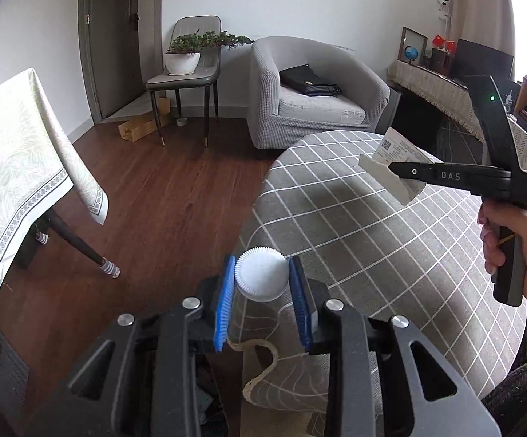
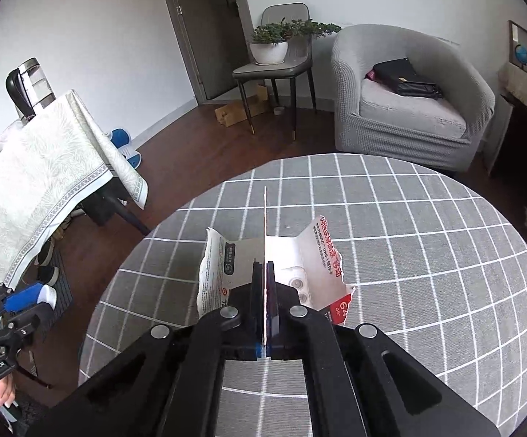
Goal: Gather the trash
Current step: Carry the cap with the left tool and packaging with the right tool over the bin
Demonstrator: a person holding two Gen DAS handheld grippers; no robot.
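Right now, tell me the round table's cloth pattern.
Grey tablecloth with a white grid; clearest in the right wrist view.

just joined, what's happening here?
A person is clearing trash off a round checked table with a handheld gripper in each hand. The left gripper is shut on a white ridged bottle cap, held at the table's edge. The right gripper is shut on torn printed packaging, lifted above the tabletop. No bin is visible.

The round table (image 2: 427, 255) top lies bare and open ahead. The armchair (image 2: 409, 102) stands beyond its far edge; wood floor (image 1: 161, 189) separates it from the cloth-covered table (image 1: 19, 167).
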